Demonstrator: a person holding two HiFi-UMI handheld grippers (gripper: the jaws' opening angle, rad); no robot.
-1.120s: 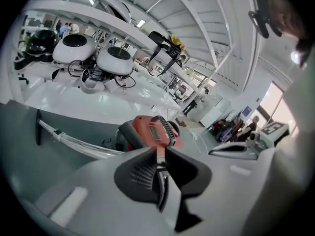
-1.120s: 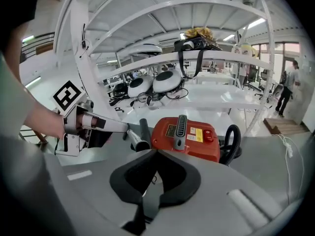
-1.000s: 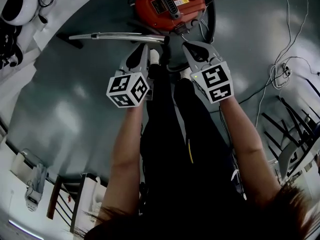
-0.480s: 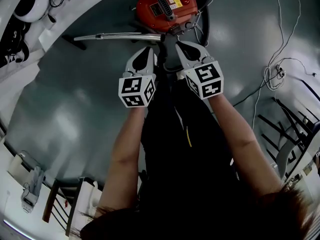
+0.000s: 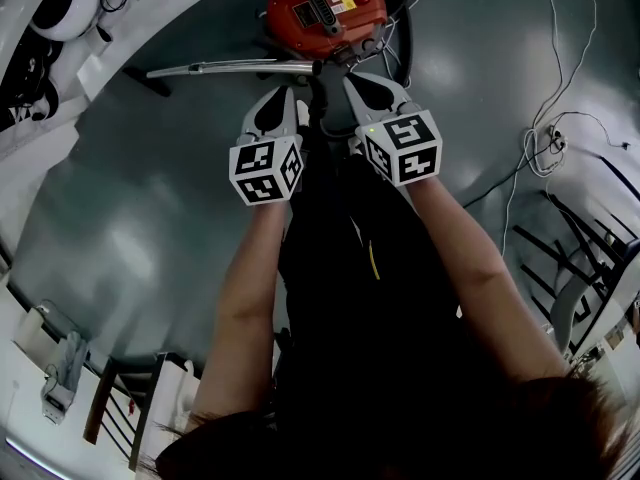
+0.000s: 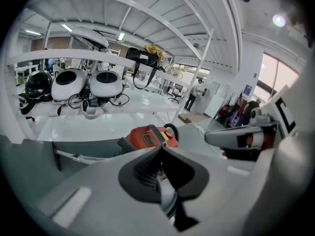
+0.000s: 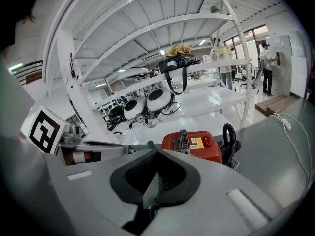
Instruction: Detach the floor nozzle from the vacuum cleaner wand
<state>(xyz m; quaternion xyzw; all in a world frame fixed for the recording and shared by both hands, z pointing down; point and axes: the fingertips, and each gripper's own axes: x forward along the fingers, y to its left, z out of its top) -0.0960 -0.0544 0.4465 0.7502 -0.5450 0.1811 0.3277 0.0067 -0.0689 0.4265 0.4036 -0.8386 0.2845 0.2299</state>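
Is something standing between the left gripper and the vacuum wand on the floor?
Nothing visible does. The wand lies on bare floor beside the red vacuum cleaner, with the shut left gripper near its end.

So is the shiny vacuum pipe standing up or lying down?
Lying down. The shiny pipe stretches flat along the grey floor, beside the orange vacuum cleaner.

Head view: camera on the person's head, facing steeply down along both forearms onto the grey floor [image 5: 130, 198], at middling range. Left and right gripper views: wide-angle cameras set close behind each gripper's own jaws, facing out low across the floor toward white shelving [image 6: 123, 58]. Shared by all three views: the red vacuum canister [image 5: 325, 8].
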